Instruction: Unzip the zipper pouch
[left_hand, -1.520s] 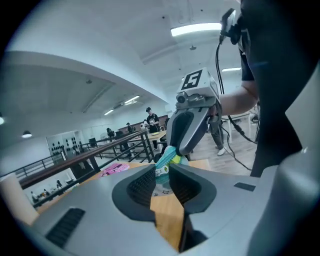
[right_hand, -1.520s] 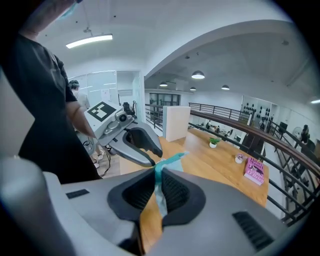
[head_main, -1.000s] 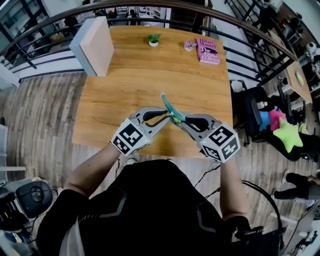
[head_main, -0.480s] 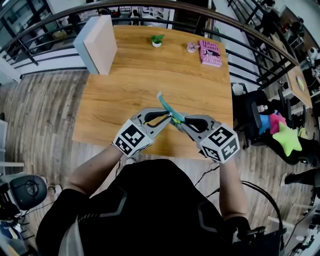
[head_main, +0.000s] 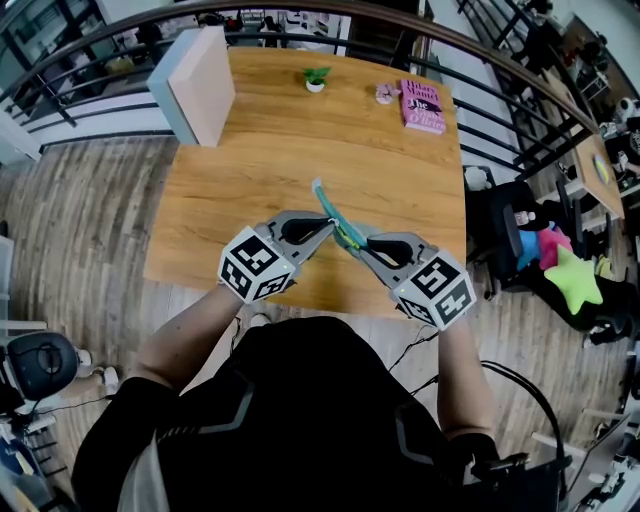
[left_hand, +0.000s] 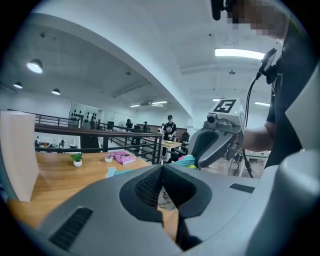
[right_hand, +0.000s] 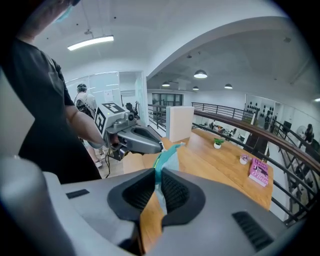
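Hovering over the light wooden table (head_main: 250, 190) near its six o'clock edge, my right gripper (head_main: 358, 245) pinches the thin teal fabric pouch (head_main: 330, 208) to anchor it; my left gripper (head_main: 333, 227) has just closed its jaws tight at the pouch's top, presumably on the pull, too small to see

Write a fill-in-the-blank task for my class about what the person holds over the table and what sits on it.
1. The right gripper is shut on a teal ____, held above the table.
2. The book near the table's far edge has a ____ cover.
3. Between the pale box and the book stands a small potted ____.
Missing words: pouch; pink; plant.
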